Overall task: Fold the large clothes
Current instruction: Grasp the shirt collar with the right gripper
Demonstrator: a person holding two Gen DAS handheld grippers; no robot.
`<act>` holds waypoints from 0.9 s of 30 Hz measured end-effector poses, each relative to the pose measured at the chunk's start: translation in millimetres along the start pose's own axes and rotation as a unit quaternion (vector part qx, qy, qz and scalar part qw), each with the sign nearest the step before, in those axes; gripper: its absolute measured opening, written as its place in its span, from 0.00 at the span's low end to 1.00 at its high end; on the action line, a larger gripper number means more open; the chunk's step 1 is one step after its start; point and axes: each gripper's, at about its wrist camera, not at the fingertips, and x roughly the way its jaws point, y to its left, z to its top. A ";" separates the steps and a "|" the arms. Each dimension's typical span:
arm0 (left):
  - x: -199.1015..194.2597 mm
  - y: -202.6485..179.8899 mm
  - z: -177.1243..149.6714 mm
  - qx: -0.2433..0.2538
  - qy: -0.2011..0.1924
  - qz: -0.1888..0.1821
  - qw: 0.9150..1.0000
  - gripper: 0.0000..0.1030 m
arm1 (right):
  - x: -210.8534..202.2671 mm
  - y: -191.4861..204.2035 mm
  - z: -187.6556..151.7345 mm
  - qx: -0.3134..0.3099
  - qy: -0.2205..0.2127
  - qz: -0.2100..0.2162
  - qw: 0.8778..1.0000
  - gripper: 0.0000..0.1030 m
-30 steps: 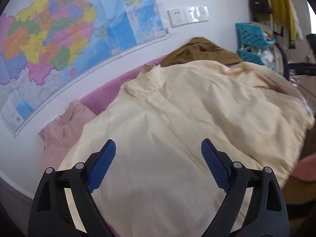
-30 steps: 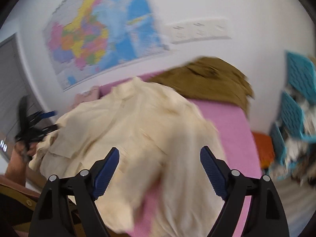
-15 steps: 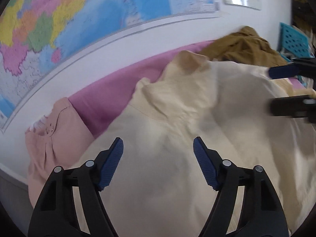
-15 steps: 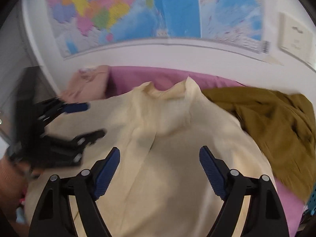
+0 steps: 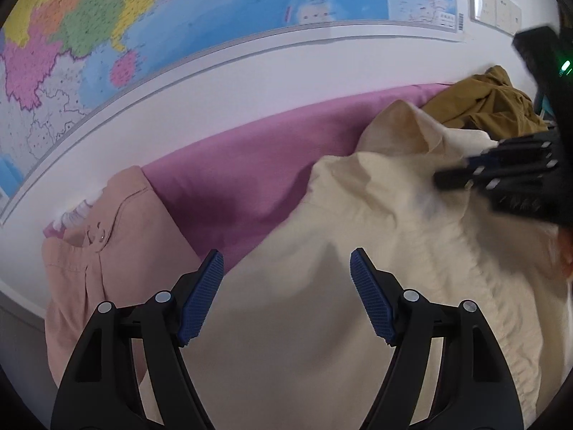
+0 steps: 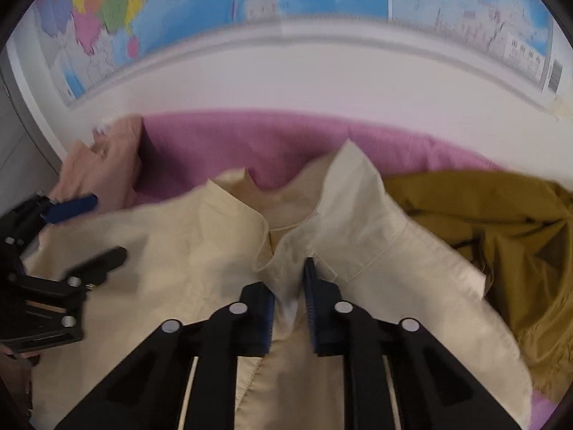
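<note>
**Right grip at the shirt's placket, left not yet engaged**

Cream shirt (image 6: 200, 251) lies spread front-up on the pink bed cover (image 6: 286, 139), collar (image 6: 351, 179) toward the wall, long axis running from collar back toward the person. Right gripper (image 6: 289, 304): fingers have just been closing and now stand narrow, pinching a fold of the shirt's front opening just below the collar. Left gripper (image 5: 286, 297): fingers wide, nothing between them, hovering over the shirt's shoulder side, left of the collar; cloth lies below and ahead of its fingertips. Judgement: the right hand has its hold, and the left must drop onto the shoulder edge and close before any fold can start.

Beside the shirt: olive-brown garment (image 6: 501, 243) crumpled right of the collar, peach garment (image 5: 107, 251) left of it. Behind the collar, a white wall with a coloured map (image 5: 179, 18); wall switches (image 5: 494, 3) at its right end.
</note>
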 end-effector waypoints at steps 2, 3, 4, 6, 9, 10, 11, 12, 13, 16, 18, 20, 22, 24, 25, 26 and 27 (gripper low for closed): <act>2.2 4.7 1.0 -0.005 0.002 -0.002 1.000 0.71 | -15.8 -1.4 7.0 0.007 -0.026 0.006 1.000 0.12; 1.8 7.7 1.5 -0.010 -0.001 -0.001 1.000 0.71 | -24.9 -0.3 13.9 0.008 -0.044 0.008 0.999 0.12; 1.5 10.5 1.7 -0.013 -0.004 -0.001 1.000 0.73 | -31.2 2.9 21.4 0.006 -0.058 0.005 0.998 0.12; -1.0 18.4 2.2 -0.023 -0.015 0.008 1.000 0.77 | -39.8 8.4 32.5 -0.006 -0.081 0.007 0.997 0.12; -3.5 28.2 2.0 -0.035 -0.023 0.020 0.999 0.77 | -21.6 12.2 45.2 -0.003 -0.068 0.001 0.998 0.12; -3.1 30.6 1.3 -0.037 -0.023 0.022 0.999 0.77 | -8.1 12.2 44.9 -0.003 -0.055 -0.008 0.998 0.13; -1.1 31.9 0.1 -0.037 -0.017 0.025 0.999 0.78 | 6.4 10.7 43.2 -0.004 -0.037 -0.016 0.999 0.14; 0.5 32.2 -1.0 -0.037 -0.014 0.029 0.999 0.78 | 15.9 7.2 40.8 -0.001 -0.025 -0.019 1.000 0.14; 2.9 31.6 -3.0 -0.032 -0.010 0.034 0.999 0.78 | 28.0 3.2 36.4 -0.003 -0.012 -0.023 1.000 0.14; 8.9 24.8 -8.1 -0.005 -0.001 0.058 0.998 0.81 | 35.4 -10.6 31.5 0.019 -0.012 -0.011 1.000 0.15; 10.0 23.8 -9.5 0.001 0.000 0.067 0.998 0.81 | 25.2 -12.8 37.3 0.032 -0.032 0.000 0.999 0.13; 10.5 26.7 -8.4 -0.009 0.000 0.067 0.998 0.81 | 16.3 -2.6 43.8 0.003 -0.050 -0.021 0.999 0.13; 11.1 30.7 -7.0 -0.018 0.002 0.067 0.998 0.81 | 24.1 -0.1 46.4 0.005 -0.035 -0.030 0.999 0.13; 6.6 30.4 -6.1 -0.022 -0.002 0.064 0.998 0.81 | 35.2 -1.0 43.6 -0.004 -0.013 -0.041 0.999 0.19; 3.5 28.4 -6.3 -0.019 -0.004 0.061 0.998 0.81 | 39.0 -3.8 40.2 -0.005 -0.002 -0.049 0.999 0.26; -0.3 25.2 -7.5 -0.013 -0.006 0.065 0.998 0.83 | 40.6 -2.8 40.0 -0.001 0.004 -0.043 0.999 0.48; -1.9 24.2 -9.6 -0.009 -0.007 0.069 0.998 0.85 | 31.5 -8.7 36.6 0.015 0.002 -0.023 1.000 0.59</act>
